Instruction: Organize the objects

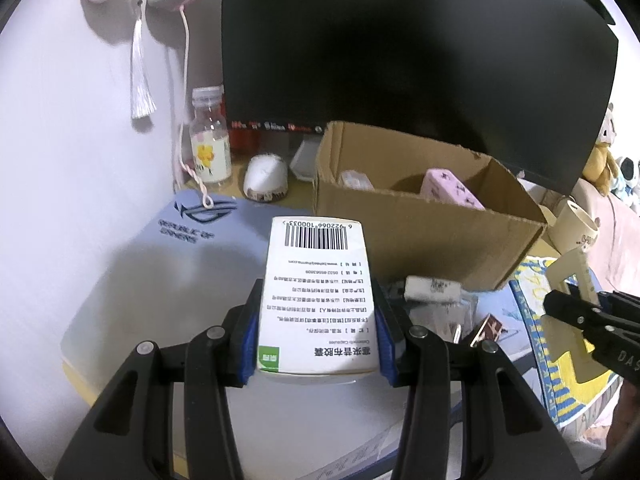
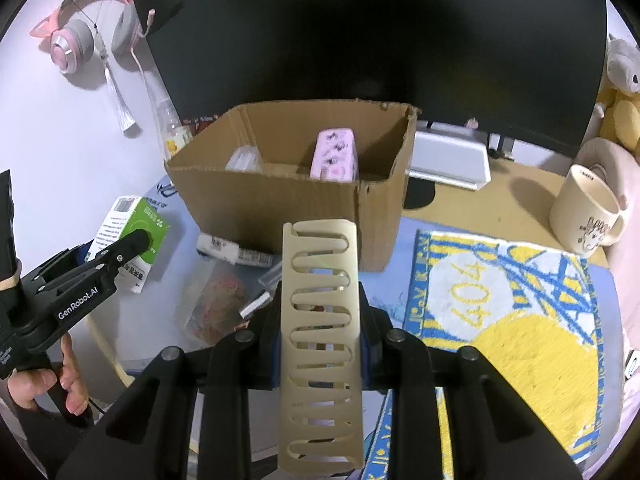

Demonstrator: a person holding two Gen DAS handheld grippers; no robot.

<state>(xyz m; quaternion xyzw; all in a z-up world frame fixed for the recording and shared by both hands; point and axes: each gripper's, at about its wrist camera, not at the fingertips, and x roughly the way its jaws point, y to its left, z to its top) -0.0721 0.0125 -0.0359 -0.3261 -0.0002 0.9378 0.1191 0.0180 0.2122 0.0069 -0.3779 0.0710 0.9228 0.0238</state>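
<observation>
My left gripper [image 1: 318, 320] is shut on a white and green medicine box [image 1: 316, 296], held above the blue desk mat, left of the open cardboard box [image 1: 420, 216]. The medicine box also shows in the right wrist view [image 2: 128, 236]. My right gripper [image 2: 320, 320] is shut on a cream slotted plastic rack [image 2: 320, 340], held in front of the cardboard box [image 2: 288, 200]. A pink patterned item [image 2: 336, 156] and a clear packet [image 2: 242, 160] lie inside the box.
A white tube [image 2: 224, 248] and a clear bag of small items [image 2: 216, 300] lie in front of the box. A yellow and blue towel [image 2: 512, 320] and a cream mug [image 2: 584, 212] are to the right. A glass bottle [image 1: 208, 148], white mouse [image 1: 266, 178] and black monitor [image 1: 400, 40] stand behind.
</observation>
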